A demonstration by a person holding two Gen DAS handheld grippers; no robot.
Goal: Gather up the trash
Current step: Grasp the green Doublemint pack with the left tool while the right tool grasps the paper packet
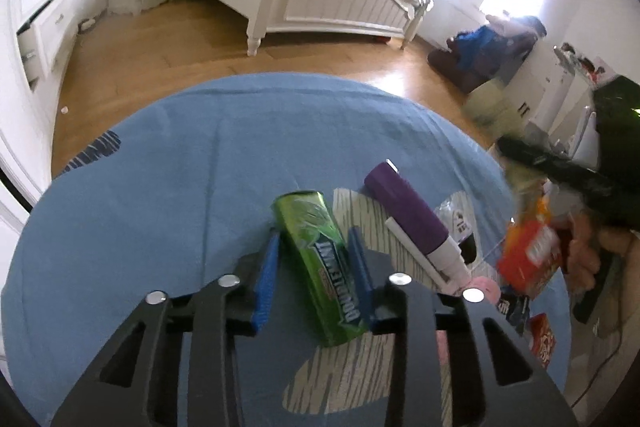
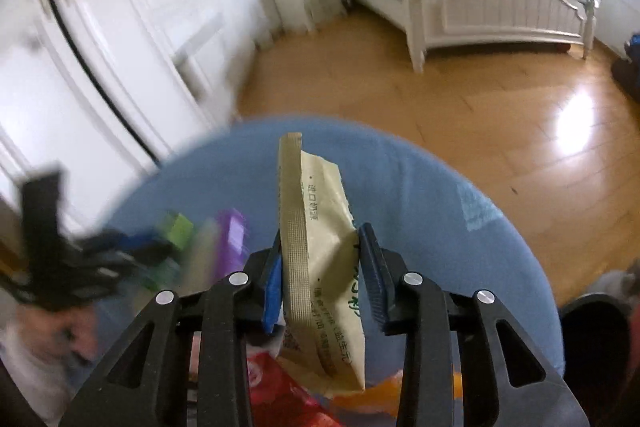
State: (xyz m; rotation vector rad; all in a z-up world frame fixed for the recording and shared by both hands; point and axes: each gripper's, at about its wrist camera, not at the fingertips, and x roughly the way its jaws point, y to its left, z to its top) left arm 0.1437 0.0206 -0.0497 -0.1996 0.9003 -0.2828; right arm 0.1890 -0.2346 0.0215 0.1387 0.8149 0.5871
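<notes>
My left fingers [image 1: 314,267] tilt down over the blue surface [image 1: 160,187], their blue pads closed against the sides of the green gum canister [image 1: 320,267] at lower centre of the left view. My right fingers [image 2: 320,267] tilt down too, nipping the beige sachet [image 2: 320,259], which stands on edge at centre frame. Only the left view shows the purple tube [image 1: 404,211] and orange packet [image 1: 528,259] sharply; in the right view they blur at left, beside the red wrapper [image 2: 280,387].
</notes>
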